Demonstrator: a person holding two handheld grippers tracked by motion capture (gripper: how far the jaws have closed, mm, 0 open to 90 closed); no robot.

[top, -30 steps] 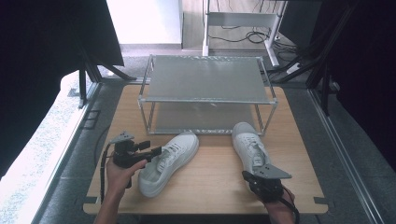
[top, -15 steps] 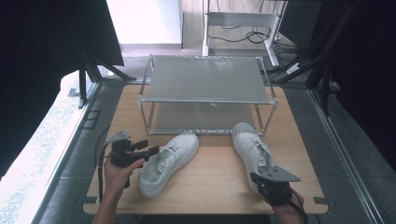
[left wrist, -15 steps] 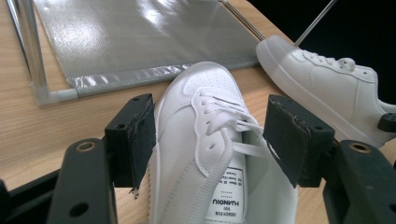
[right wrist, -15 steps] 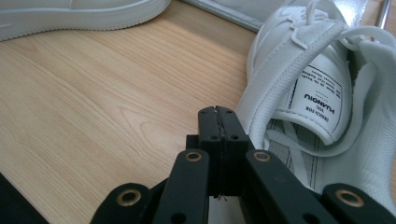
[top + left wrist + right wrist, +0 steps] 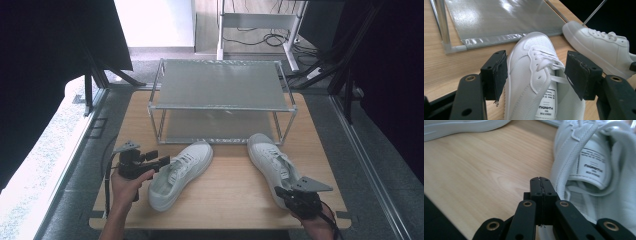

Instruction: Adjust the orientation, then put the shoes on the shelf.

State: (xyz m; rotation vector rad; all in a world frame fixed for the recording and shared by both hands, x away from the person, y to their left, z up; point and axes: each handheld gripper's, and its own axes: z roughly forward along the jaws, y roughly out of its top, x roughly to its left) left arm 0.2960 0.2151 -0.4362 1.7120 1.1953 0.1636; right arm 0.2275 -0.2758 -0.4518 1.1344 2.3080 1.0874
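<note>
The left gripper (image 5: 536, 75) stands spread wide, its pads (image 5: 499, 75) straddling the left white sneaker (image 5: 181, 174), which lies on the wooden table (image 5: 235, 195) before the metal shoe rack (image 5: 220, 100). The shoe looks light, with a soft upper (likely to cave under pressure), so the stiffer collar or sole edge seems the best hold. The right gripper (image 5: 541, 186) is clenched on nothing beside the right sneaker (image 5: 274, 164).

High view above table (image 5: 230, 197) looking down, both claw cameras low, close, sharing the shoes (image 5: 536, 75).
</note>
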